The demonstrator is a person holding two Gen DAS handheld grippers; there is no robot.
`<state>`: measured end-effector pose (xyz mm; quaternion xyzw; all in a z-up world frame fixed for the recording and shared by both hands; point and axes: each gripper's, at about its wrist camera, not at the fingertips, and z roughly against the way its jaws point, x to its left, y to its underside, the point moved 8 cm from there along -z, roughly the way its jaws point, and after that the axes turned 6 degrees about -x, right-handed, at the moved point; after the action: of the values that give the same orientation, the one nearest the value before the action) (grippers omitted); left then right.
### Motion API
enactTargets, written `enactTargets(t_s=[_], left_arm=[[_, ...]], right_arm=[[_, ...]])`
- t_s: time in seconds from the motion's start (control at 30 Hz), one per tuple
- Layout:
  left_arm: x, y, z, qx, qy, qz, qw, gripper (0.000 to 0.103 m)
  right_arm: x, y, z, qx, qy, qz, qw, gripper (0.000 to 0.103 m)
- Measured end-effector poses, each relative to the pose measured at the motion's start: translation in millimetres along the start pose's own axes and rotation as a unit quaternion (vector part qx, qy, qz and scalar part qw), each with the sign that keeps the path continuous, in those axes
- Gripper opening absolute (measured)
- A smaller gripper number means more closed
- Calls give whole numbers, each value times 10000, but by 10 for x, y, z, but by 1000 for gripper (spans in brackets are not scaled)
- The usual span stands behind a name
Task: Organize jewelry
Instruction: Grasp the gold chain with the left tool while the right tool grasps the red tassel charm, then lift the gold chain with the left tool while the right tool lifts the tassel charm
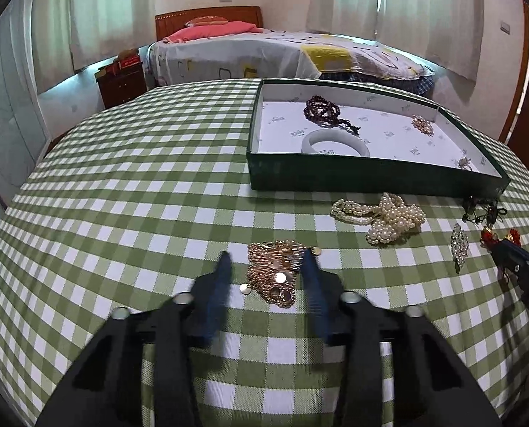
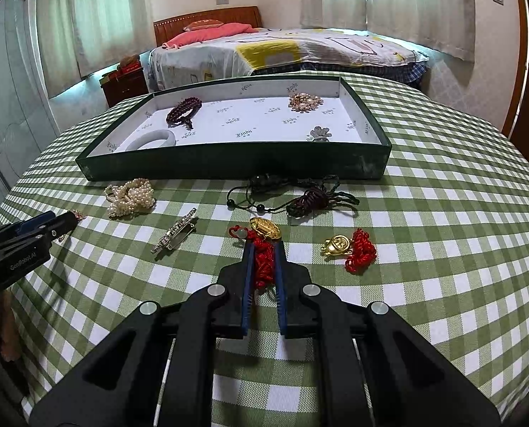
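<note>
A gold chain necklace with coin discs [image 1: 275, 274] lies on the green checked tablecloth between the fingers of my left gripper [image 1: 265, 258]. Its right finger touches the chain, while its left finger stands apart, so it is open. My right gripper [image 2: 264, 249] is shut on the red knotted cord [image 2: 264, 267] of a gold charm [image 2: 264, 229], which lies on the cloth just past the fingertips. The green box [image 2: 229, 163] at the back holds a dark bead bracelet [image 2: 183, 108], a white bangle [image 2: 152, 140], a gold brooch [image 2: 305, 101] and a silver flower piece [image 2: 320, 132].
Loose on the cloth are a pearl necklace [image 2: 131, 197], a silver bar brooch [image 2: 175, 235], dark cord necklaces [image 2: 293, 197] and a second gold charm on red cord [image 2: 350, 249]. The left gripper [image 2: 51, 224] shows at the left edge. A bed stands behind the table.
</note>
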<state>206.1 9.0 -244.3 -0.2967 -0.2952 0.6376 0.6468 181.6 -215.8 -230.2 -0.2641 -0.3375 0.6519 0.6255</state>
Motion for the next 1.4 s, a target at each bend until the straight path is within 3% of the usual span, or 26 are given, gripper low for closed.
enactTargets(t_s=[0.17,0.47,1.1,1.4], left_arm=[[21,-5,21,-44,108,60,9999,17],[52,-47,60,-115,257,251,9993,11],[123,-262,321,-488,277,245,9981,8],[93,-93,130,-64,376,293,9988,10]], right_arm=[[-1,-2,0,-3,-1,2,10000,11],[-3,-15,3,-28,-9,-17,10000,11],[83,-163,136,-308,-53,65,9995,11],[105,-97,101,-211,-110,58,9997,11]])
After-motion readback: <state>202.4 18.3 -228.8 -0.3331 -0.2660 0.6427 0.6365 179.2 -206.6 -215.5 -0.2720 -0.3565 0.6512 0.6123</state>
